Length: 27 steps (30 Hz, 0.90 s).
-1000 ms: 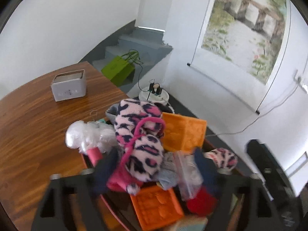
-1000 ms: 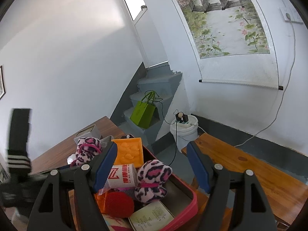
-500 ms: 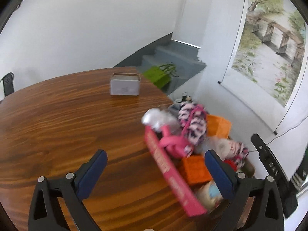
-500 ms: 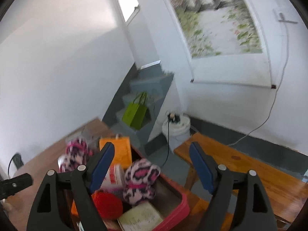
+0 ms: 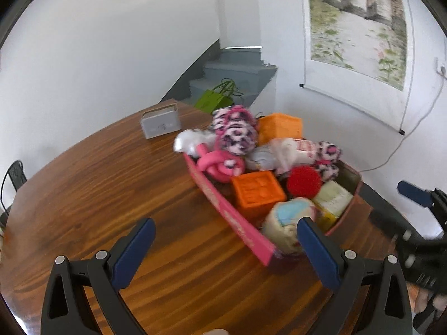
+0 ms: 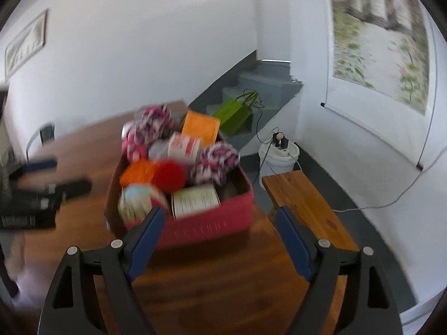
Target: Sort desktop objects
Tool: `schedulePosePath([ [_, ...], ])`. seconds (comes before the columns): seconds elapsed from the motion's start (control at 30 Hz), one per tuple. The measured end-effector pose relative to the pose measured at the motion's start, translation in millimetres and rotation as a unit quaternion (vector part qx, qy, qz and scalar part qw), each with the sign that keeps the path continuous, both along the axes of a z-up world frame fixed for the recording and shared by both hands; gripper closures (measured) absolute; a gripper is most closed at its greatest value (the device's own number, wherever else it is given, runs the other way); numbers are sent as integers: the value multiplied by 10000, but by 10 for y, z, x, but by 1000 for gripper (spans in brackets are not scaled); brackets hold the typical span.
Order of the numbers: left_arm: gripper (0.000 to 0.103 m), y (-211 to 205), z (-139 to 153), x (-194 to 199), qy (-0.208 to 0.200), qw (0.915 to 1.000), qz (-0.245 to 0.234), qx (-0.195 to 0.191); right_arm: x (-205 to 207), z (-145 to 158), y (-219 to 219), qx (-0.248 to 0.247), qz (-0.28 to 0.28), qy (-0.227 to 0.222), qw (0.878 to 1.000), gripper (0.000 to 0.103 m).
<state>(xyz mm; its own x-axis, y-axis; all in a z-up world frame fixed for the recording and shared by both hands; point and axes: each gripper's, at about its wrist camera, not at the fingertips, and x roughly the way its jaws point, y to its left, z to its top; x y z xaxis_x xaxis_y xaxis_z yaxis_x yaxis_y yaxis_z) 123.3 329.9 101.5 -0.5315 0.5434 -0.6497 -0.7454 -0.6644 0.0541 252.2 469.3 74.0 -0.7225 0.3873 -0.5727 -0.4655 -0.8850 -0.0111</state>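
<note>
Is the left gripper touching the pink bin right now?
Apart. In the left wrist view the left gripper stands open over bare table, and wood shows between its left finger and the pink bin.

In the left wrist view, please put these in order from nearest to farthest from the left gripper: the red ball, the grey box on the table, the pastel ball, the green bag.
From the left gripper:
1. Pastel ball, at the near end of the pink bin, beside the right finger.
2. Red ball, deeper in the bin.
3. Grey box, on the far side of the table.
4. Green bag, beyond the table, by the stairs.
</note>
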Motion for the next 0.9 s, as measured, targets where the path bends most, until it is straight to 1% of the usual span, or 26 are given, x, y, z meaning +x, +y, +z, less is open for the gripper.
schedulePosePath([
  [0.1,1,65,8,49,-205,9997,-143,46,31,-84,-88,154,147,-191,9996,19],
  [0.13,1,75,13,58,-207,9997,-136,44,36,-100,-108,172,184,-218,9994,19],
  [0.3,1,99,41,92,-60,10000,25,18,75,-21,-126,83,257,-72,9996,19],
  [0.43,1,108,51,76,-48,9999,115,17,77,40,-73,-27,227,84,9997,19],
  [0.6,1,159,13,83,-72,9999,63,-57,79,0,-45,-133,197,102,9997,19],
  [0.9,1,196,-20,153,62,9998,-148,-95,69,-65,22,-319,126,106,9994,19],
])
